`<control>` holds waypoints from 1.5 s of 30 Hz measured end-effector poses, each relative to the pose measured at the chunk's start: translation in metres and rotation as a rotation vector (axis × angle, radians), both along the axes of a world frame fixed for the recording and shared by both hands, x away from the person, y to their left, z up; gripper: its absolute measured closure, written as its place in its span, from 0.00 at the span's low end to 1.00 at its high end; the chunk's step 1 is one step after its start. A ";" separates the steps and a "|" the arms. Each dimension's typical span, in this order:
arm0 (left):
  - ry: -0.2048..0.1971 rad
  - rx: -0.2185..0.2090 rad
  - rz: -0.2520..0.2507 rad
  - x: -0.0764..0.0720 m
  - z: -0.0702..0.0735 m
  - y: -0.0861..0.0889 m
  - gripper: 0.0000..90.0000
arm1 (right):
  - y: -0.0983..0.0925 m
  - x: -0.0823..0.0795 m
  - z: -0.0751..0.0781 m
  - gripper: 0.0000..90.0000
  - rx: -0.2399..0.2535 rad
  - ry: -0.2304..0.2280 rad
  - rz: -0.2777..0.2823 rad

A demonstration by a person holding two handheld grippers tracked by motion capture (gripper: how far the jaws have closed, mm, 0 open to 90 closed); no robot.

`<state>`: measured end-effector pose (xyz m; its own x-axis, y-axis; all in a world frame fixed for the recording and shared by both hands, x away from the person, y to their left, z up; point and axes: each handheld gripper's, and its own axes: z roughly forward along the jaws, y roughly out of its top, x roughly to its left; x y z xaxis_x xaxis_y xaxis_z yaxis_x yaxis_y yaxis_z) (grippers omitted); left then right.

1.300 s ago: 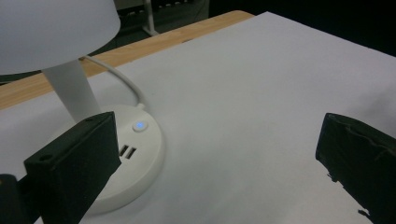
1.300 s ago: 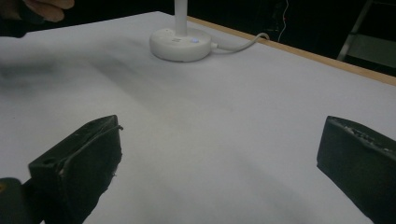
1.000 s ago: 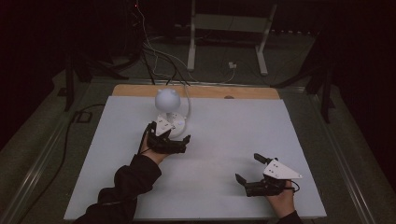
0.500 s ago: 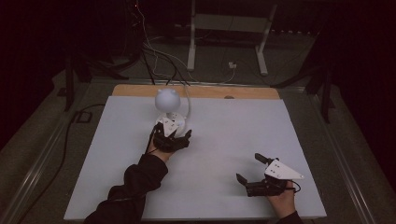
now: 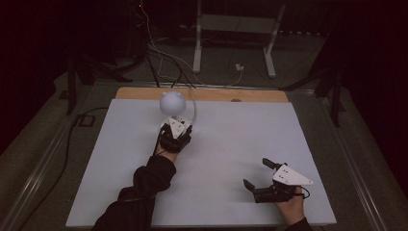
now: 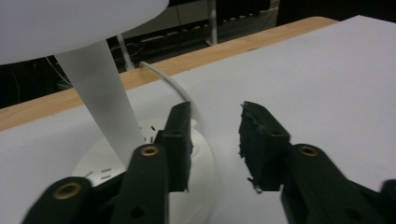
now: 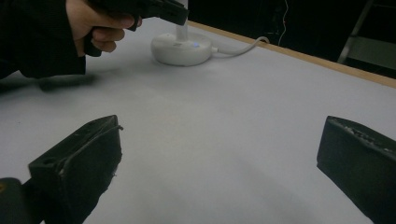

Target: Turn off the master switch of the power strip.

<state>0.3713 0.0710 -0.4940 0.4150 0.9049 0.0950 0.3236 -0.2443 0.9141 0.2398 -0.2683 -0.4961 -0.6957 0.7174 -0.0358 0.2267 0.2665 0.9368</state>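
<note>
**A:** Near the far edge of the desk (image 5: 120, 192), left of its middle, that's where your lamp (image 5: 172, 103) stands: a small white thing with a round base (image 6: 205, 158), a flat white stem (image 6: 100, 98) leaning up off it and a ball-shaped head on top. Its white cord (image 6: 168, 81) runs off toward the wooden strip (image 5: 250, 95) at the far edge.

**B:** So which hand do I use?

**A:** Your left gripper (image 6: 215, 140) is right on it, no contest. Your right gripper (image 5: 263, 174) sits well apart, down by the near right corner, jaws spread wide with nothing but bare desk between them.

**B:** And the left one, does it have anything?

**A:** Not that I can see. Its jaws have just been closing and now stand partly open. In the left gripper view one jaw hangs over the top of the base, the other is off the base rim over the desk. The gap between them holds the base's edge and the start of the cord, and the pads don't look pressed on either.

**B:** Where's the stem from there?

**A:** That's what matters. The stem rises on the far side of the jaw that's over the base, outside the gap, not in it. Its long axis runs up and tilts away from you. If you're after the stem, I'd say you need to slide across toward it before you close. From the right gripper view there's also a small blue light (image 7: 195, 45) on the base.
</note>
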 end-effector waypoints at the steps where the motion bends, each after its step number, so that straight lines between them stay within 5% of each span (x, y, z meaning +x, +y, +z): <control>1: 0.001 0.001 -0.003 0.001 -0.001 0.000 0.76 | 0.000 0.000 0.000 0.00 0.003 0.002 0.001; 7: 0.013 0.032 0.019 0.008 -0.008 -0.002 0.85 | 0.000 0.000 0.000 0.00 0.003 0.003 0.002; 16: 0.024 0.023 0.066 0.018 -0.016 -0.009 1.00 | 0.001 0.000 0.000 0.00 -0.003 0.000 0.002; 45: 0.094 0.071 0.109 0.035 -0.029 -0.012 1.00 | 0.001 -0.001 0.000 0.00 -0.004 0.000 0.003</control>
<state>0.4058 0.0586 -0.5230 0.3248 0.9373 0.1260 0.4347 -0.2663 0.8603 0.2391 -0.2678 -0.4959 -0.6977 0.7153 -0.0389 0.2258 0.2711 0.9357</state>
